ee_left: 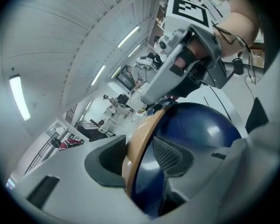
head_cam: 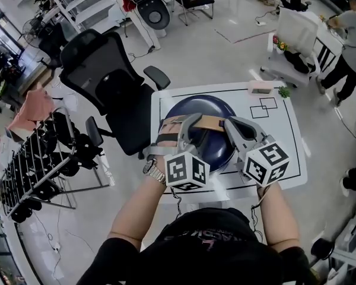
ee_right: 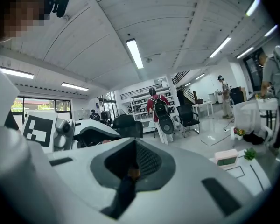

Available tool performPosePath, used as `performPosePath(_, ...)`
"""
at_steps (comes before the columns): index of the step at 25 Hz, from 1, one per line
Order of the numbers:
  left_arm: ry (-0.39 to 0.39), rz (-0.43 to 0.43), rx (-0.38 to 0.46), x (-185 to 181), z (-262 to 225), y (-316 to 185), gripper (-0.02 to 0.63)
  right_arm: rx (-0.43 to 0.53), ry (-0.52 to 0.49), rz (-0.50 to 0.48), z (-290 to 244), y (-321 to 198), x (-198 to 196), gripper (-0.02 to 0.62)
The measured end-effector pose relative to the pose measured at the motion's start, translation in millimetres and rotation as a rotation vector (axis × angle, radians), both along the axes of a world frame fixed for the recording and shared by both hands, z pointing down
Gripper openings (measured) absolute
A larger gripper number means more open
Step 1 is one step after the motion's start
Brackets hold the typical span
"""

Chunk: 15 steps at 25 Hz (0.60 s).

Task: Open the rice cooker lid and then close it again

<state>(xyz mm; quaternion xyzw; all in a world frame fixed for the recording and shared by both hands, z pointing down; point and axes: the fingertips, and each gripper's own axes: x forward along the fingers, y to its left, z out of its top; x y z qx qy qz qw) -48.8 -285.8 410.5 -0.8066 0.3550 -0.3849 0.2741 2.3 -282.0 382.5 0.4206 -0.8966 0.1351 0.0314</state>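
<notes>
At ctr of the white bench (head_cam: 285, 136), a blue cooker (head_cam: 209, 107) sits w/ a tan handle (head_cam: 211, 122) across its dome. Left hand-held gripper (head_cam: 193, 124) is clamped on that handle (one pad on the tan strip, the other on the blue shell). Right hand-held gripper (head_cam: 230, 124) is near the handle's right end, jaws pressed tight together. Pink clock (head_cam: 260, 86) at the bench's far edge; black chair (head_cam: 107, 79) to the left.

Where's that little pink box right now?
Head view: the pink box sits near the white mat's far right corner, beside a green sprig, beyond the rice cooker.
</notes>
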Motion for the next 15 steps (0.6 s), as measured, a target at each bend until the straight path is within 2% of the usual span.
performPosePath(7, 0.106, -0.018, -0.015, -16, -20, -1, 0.181, 0.066, -0.010, 0.000, -33, 3, -6, 0.002)
performPosePath(15, 0.275, -0.057, -0.026, -41, -44, -5, 0.176, 0.143, -0.043, 0.012, -66, 9, -9, 0.002)
